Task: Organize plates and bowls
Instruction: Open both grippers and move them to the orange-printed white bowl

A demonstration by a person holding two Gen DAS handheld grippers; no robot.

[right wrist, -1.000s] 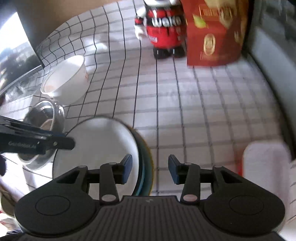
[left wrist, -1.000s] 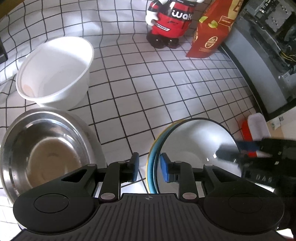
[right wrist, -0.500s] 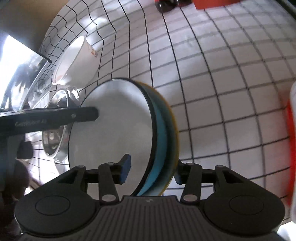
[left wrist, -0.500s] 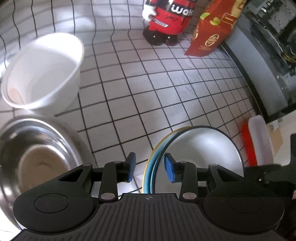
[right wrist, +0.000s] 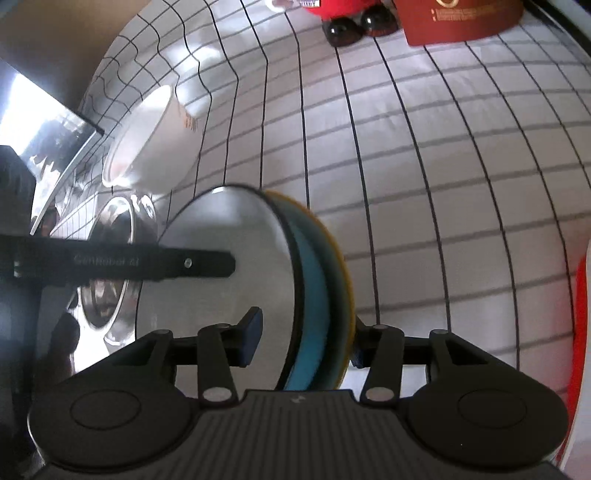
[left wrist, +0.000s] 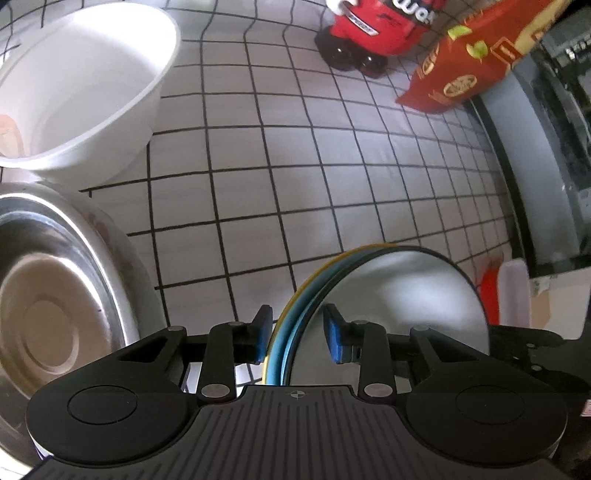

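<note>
A stack of plates (left wrist: 391, 295), a steel one over a blue and a yellow one, is tilted up on edge between both grippers. My left gripper (left wrist: 298, 336) straddles its rim with the jaws apart, the left pad near the yellow plate. My right gripper (right wrist: 303, 341) straddles the opposite rim of the stack (right wrist: 236, 280), jaws wide and the right fingertip hidden behind it. A steel bowl (left wrist: 55, 295) sits at the left, with a white bowl (left wrist: 81, 85) behind it.
The table has a white cloth with a black grid (left wrist: 295, 166). A red toy figure (left wrist: 373, 29) and a red box (left wrist: 476, 59) stand at the back. A red and white container (left wrist: 506, 291) lies at the right. A dark screen (right wrist: 40, 136) is at the far left.
The plate stack has been tipped up from lying flat to standing on edge. Both grippers have closed in around its rims, and the left one moved forward toward the bowls.
</note>
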